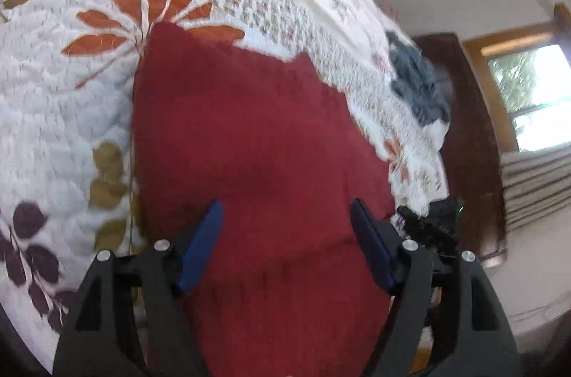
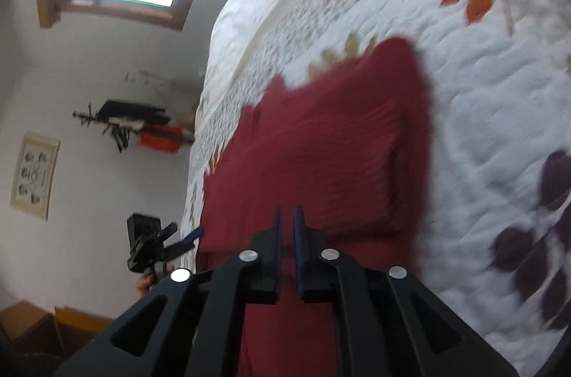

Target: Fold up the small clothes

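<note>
1. So, red garment (image 1: 249, 145) lies spread on the floral quilt (image 1: 53, 109).
2. My left gripper (image 1: 287, 213) hovers over it, fingers wide apart.
3. My right gripper (image 2: 287, 216) nearly closed; can't tell if cloth's pinched.
4. Grey clothing (image 1: 417, 84) lies apart.

Left gripper (image 1: 287, 209) spread wide over red cloth (image 1: 249, 134) lying on floral quilt (image 1: 53, 113); grey cloth (image 1: 419, 84) farther right; right gripper (image 1: 428, 223) near quilt's edge.
</note>
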A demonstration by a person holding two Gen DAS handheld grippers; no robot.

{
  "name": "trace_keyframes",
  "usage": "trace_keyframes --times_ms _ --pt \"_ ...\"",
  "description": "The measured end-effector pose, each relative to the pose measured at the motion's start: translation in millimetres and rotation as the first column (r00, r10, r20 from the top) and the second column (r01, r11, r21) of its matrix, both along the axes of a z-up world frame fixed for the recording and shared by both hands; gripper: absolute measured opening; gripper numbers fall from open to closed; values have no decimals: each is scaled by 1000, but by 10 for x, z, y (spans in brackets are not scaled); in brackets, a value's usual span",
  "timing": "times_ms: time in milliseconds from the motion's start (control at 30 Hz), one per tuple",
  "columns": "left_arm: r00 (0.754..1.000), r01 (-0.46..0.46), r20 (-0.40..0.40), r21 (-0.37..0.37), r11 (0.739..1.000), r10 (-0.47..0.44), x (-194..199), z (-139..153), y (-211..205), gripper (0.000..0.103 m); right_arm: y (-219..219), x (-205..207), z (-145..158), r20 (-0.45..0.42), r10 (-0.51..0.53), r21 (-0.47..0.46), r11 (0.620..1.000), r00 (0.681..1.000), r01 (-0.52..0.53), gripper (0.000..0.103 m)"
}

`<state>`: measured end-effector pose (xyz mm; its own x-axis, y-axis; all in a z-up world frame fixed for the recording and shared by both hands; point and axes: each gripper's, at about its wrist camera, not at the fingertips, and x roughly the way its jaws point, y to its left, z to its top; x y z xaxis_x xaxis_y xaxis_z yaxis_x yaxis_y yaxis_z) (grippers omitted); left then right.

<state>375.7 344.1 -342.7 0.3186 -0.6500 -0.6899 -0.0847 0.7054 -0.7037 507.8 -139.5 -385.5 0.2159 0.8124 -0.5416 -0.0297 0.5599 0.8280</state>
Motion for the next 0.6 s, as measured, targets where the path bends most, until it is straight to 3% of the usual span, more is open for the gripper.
trace_keyframes --times_ms 33,100,167,200,267,300,400,500,600 --pt "1000 -4 -31 37 999 6 -32 -88 11 72 45 -11 -87 -26 12 -33 999 1000 -13 12" --pt "998 -19 -61 56 998 23 -89 -194 43 63 92 -19 -297 -81 15 -114 993 997 -24 1" --pt "996 -59 -65 45 997 62 -159 -113 91 65 11 -69 -341 -106 -26 -101 995 994 15 0" --pt "995 -77 -54 30 997 78 -237 -20 115 70 -23 -87 -299 -114 -47 -93 995 992 37 7" --pt "991 -134 -7 -27 991 134 -540 213 253 89 -121 -262 -60 -92 -85 -71 994 992 79 27" --pt "988 -153 2 -50 987 154 -701 285 321 89 -157 -362 26 -86 -88 -63 995 992 83 27" --pt "982 -187 -22 -92 978 185 -1396 428 512 89 -359 -908 279 -89 -96 -72 993 991 90 29" --pt "977 -206 -64 -81 975 202 -2184 510 653 89 -593 -1584 433 -104 -127 -100 988 986 116 30" --pt "972 -212 -114 -46 976 205 -2918 516 797 89 -833 -2424 510 -146 -155 -122 983 977 138 36"
